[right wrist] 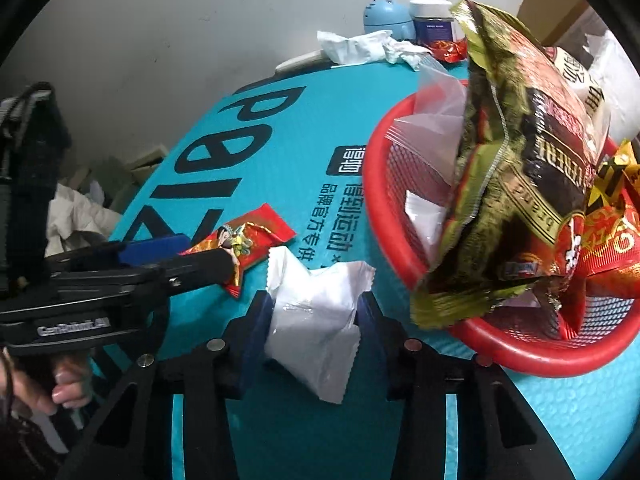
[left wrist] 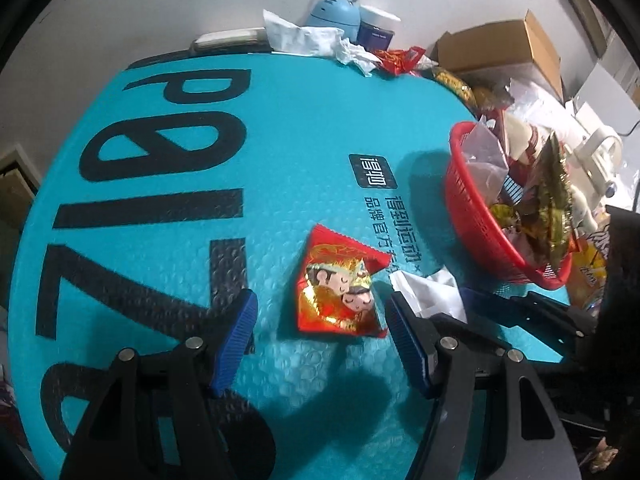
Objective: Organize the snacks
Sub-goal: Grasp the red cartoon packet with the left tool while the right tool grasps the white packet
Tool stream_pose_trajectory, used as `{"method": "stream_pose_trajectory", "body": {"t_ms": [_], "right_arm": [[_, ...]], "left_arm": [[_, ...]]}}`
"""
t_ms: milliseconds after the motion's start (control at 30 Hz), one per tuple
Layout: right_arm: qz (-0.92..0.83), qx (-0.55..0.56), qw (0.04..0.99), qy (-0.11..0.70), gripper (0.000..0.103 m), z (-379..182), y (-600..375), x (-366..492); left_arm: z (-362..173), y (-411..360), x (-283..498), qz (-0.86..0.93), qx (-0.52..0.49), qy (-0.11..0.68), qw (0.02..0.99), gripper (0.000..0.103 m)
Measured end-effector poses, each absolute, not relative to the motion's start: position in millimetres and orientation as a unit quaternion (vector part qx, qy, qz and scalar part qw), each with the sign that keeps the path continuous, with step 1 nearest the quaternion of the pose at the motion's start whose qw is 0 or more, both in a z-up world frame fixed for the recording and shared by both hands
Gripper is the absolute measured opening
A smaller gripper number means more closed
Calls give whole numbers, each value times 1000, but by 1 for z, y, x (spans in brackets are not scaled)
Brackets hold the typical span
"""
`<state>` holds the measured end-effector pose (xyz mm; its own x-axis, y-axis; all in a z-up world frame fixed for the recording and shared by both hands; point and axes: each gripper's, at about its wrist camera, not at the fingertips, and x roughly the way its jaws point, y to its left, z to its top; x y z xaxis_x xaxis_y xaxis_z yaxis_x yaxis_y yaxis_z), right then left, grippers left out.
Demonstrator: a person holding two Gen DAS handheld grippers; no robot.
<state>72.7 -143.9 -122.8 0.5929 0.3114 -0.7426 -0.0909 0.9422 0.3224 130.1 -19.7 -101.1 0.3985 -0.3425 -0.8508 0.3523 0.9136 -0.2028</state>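
Note:
A red snack packet [left wrist: 340, 280] with cartoon figures lies flat on the teal mat [left wrist: 160, 240]. My left gripper [left wrist: 322, 308] is open, with a blue pad on either side of the packet and neither pad touching it. My right gripper [right wrist: 314, 316] is shut on a white packet [right wrist: 320, 292], which sits crumpled between its pads just above the mat. The same red snack packet [right wrist: 256, 232] shows to its left. A red mesh basket [right wrist: 380, 208] stands right of both grippers and holds several snack bags, the largest green-gold [right wrist: 520, 160].
Crumpled tissues [left wrist: 312, 40], a blue round gadget [left wrist: 334, 14] and a dark jar [left wrist: 374, 30] stand at the mat's far edge. A cardboard box [left wrist: 500, 48] and loose wrappers crowd the far right. A person's hand [right wrist: 60, 392] holds the left gripper's handle.

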Motion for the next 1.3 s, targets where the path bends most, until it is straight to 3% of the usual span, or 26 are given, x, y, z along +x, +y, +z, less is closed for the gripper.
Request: {"method": "stream_pose_trajectory", "body": {"t_ms": [300, 367, 400, 1300], "right_arm": [[120, 132, 884, 431, 44, -124, -147, 72], [119, 136, 884, 431, 44, -124, -150, 70], [118, 138, 884, 431, 44, -124, -151, 69], [149, 86, 867, 467, 44, -126, -166, -24]], "left_arm": [[-109, -40, 143, -208, 47, 511, 833, 65], [-109, -42, 142, -212, 49, 505, 835, 45], [-109, -43, 141, -213, 52, 505, 834, 41], [-101, -60, 12, -229, 55, 520, 821, 37]]}}
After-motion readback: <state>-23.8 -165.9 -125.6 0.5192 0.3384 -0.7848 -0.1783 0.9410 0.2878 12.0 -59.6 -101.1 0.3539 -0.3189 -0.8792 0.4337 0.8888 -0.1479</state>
